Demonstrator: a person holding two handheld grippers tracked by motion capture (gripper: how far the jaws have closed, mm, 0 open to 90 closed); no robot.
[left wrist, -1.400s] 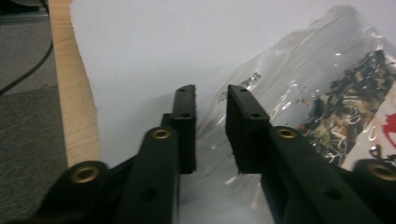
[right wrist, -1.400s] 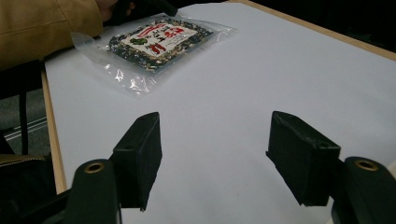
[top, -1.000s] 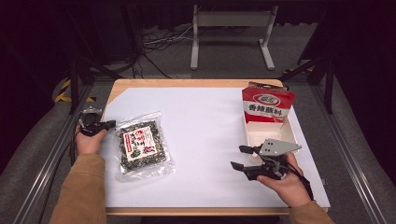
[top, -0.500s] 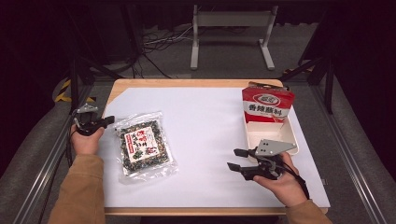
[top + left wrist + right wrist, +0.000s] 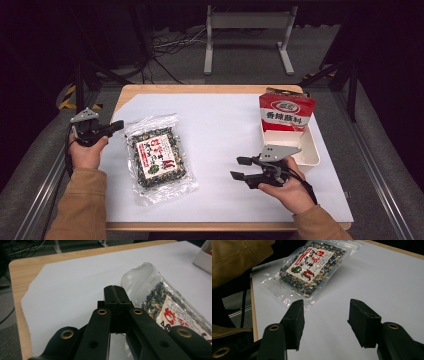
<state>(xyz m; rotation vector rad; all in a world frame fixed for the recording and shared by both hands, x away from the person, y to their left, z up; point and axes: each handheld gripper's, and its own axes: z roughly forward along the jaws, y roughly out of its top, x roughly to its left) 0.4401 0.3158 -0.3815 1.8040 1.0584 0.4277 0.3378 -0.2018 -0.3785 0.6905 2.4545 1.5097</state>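
The white sheet (image 5: 225, 135) covers most of the wooden table (image 5: 200, 89), a bare wood strip showing at the far and left edges; the broad middle of the sheet lies open between the two hands; a white tray (image 5: 312, 150) with a red box (image 5: 286, 114) standing in it sits near the right edge. The clear snack bag (image 5: 157, 156) lies flat on the left half, its long axis running from far-left to near-right; the left gripper (image 5: 116, 125), jaws pressed together on nothing, hovers just beside the bag's far left corner; the right gripper (image 5: 241, 168), jaws spread wide and empty, points toward the bag, well apart from it.
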